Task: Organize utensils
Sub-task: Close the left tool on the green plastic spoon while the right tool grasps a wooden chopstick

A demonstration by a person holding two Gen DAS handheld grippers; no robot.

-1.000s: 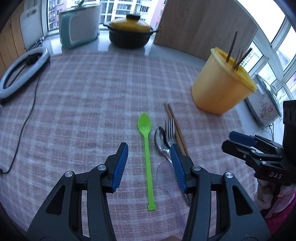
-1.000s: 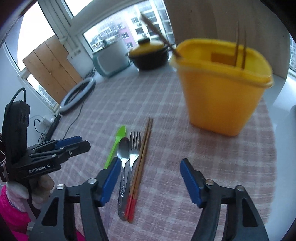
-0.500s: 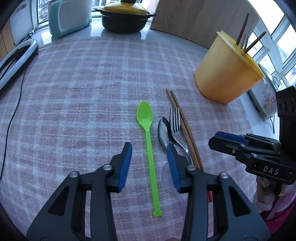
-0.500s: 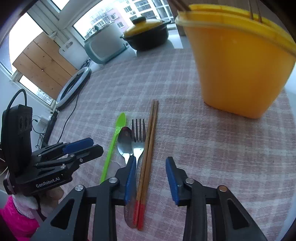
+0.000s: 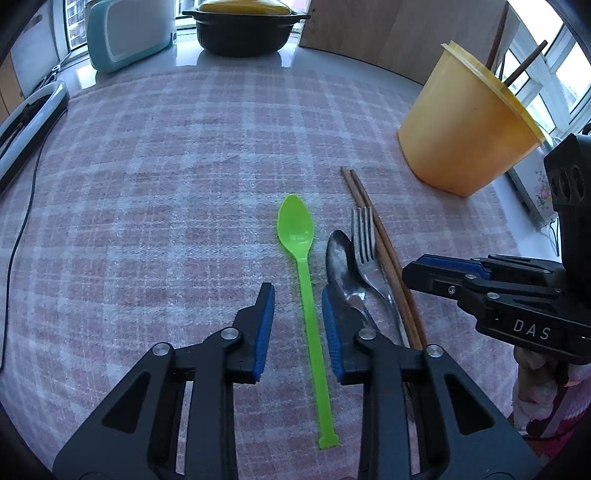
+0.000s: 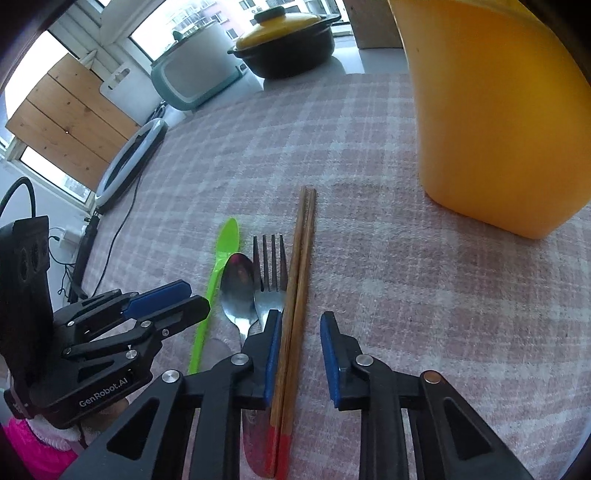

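Note:
A green plastic spoon (image 5: 308, 291), a metal spoon (image 5: 341, 266), a metal fork (image 5: 365, 251) and a pair of brown chopsticks (image 5: 384, 243) lie side by side on the checked cloth. My left gripper (image 5: 297, 317) is open and low, its jaws on either side of the green spoon's handle. My right gripper (image 6: 299, 350) is open and low around the chopsticks (image 6: 299, 280), which lie near its left pad. The fork (image 6: 271, 273), metal spoon (image 6: 238, 288) and green spoon (image 6: 218, 273) lie to their left. A yellow utensil holder (image 5: 465, 125) holding several chopsticks stands at the right.
A black pot with a yellow lid (image 5: 245, 26) and a teal appliance (image 5: 129, 33) stand at the back. A ring light (image 5: 26, 122) with its cable lies at the left edge. The yellow holder (image 6: 495, 110) looms close on the right in the right wrist view.
Both grippers have come lower and closer to the utensils, and their jaws have narrowed. The left now brackets the green spoon's handle, the right brackets the chopsticks.

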